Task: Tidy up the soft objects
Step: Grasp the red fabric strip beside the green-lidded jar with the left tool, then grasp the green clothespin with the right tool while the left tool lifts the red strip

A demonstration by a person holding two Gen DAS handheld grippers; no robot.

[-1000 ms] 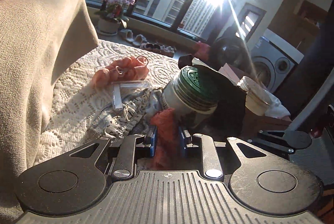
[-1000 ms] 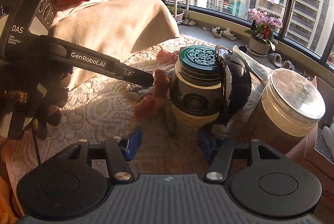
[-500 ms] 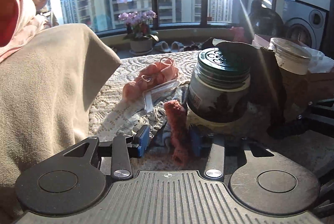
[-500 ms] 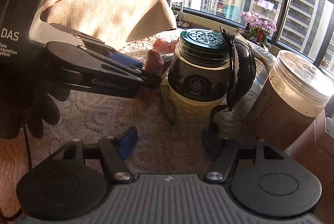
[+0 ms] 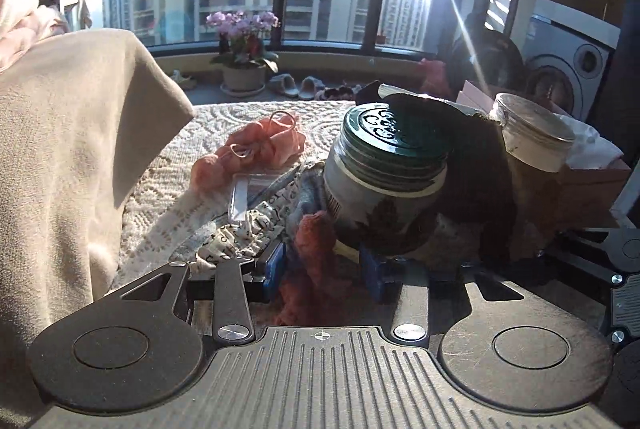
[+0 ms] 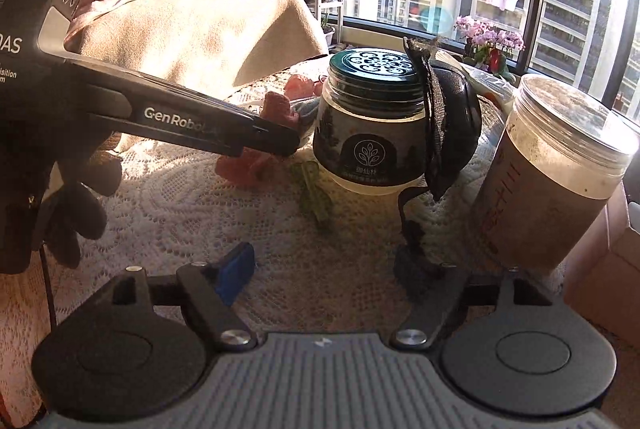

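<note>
While sunlit, green-lidded jar (image 6: 370, 121) holds dark contents, clear-lidded jar (image 6: 554, 173) brown powder.

"GenRobo…" on left gripper (image 6: 276, 141) arm, "DAS" on its body

a fuzzy coral-red sock (image 5: 316, 249) between the left gripper's (image 5: 324, 269) blue pads; just ahead, a jar (image 5: 384, 189) with a dark green patterned lid; beyond, pink scrunchies (image 5: 260, 149) on a cream lace cloth (image 6: 168, 213); a black strap (image 6: 436, 117) ahead of the right gripper (image 6: 320, 269).
</note>
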